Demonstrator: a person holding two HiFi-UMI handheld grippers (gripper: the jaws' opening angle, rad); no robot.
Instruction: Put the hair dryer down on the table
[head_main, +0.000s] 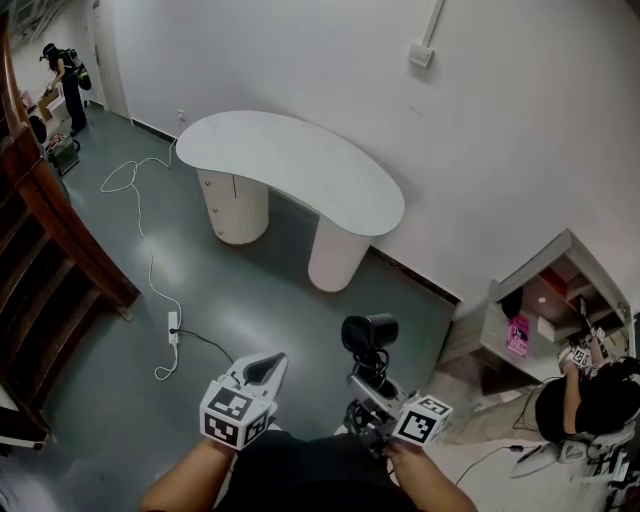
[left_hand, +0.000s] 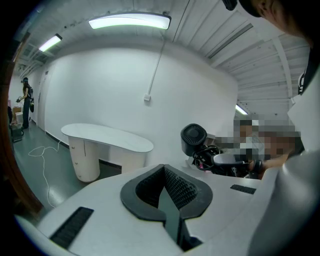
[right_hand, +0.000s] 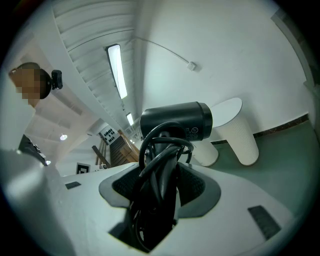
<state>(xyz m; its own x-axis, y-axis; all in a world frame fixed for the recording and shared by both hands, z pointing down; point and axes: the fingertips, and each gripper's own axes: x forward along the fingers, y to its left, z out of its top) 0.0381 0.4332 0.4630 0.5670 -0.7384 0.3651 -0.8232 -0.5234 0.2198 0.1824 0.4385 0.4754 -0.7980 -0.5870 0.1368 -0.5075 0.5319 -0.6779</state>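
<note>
Our right gripper (head_main: 372, 388) clamps the hair dryer (head_main: 368, 333), head up, at six o'clock in the head view; the table (head_main: 290, 165) stands well apart at eleven. The left gripper view shows our left gripper (left_hand: 166, 187) closed, empty. In the right gripper view, cord loops (right_hand: 160, 150) crowd the jaws; we judge they could snag on release and tip the hair dryer.

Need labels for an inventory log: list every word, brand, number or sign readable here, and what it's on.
Nothing legible.
On the hair dryer: small grey print, too small to read.
On the pink item in the shelf: blurred.
Cubes on left gripper and right gripper: square markers, no words.
</note>
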